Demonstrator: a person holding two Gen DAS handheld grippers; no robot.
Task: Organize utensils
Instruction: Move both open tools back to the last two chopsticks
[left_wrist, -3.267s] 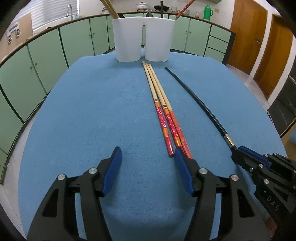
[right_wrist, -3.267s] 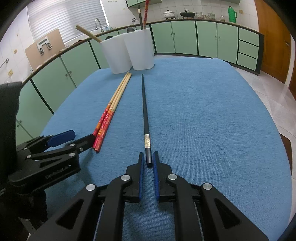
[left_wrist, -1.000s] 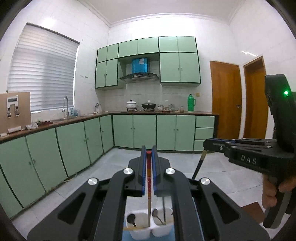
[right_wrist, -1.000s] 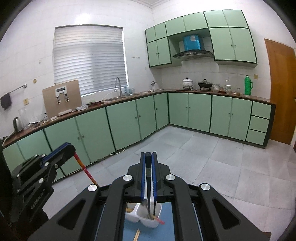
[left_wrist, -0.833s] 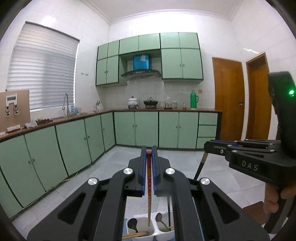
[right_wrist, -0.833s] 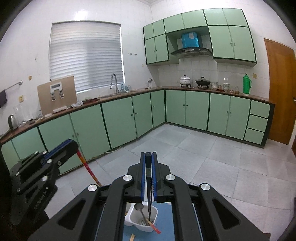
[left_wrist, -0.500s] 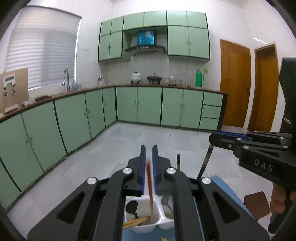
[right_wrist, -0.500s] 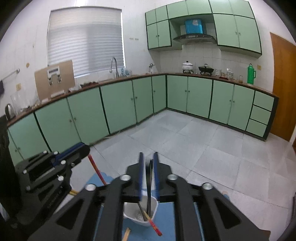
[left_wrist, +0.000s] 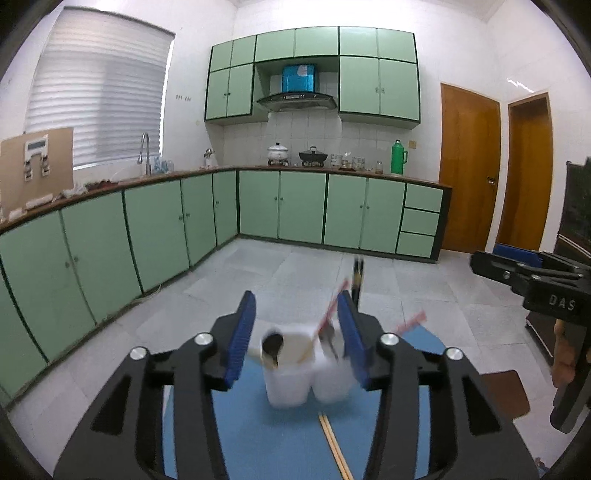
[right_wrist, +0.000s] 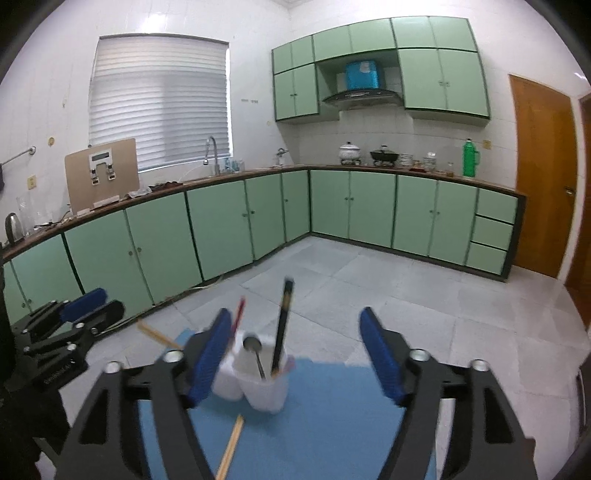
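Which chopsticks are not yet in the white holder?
The bamboo chopsticks lying flat on the blue cloth in front of the white holder. The black chopstick and the red one stand upright inside it.

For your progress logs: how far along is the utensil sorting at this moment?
Done: a black chopstick and a red one stand in the white holder. In hand: nothing; left gripper and right gripper are open. Left: wooden chopsticks on the blue cloth.

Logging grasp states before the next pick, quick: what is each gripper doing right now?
Left gripper: open, holding nothing, above the white utensil holder.
Right gripper: open, holding nothing; the black chopstick stands in the holder.
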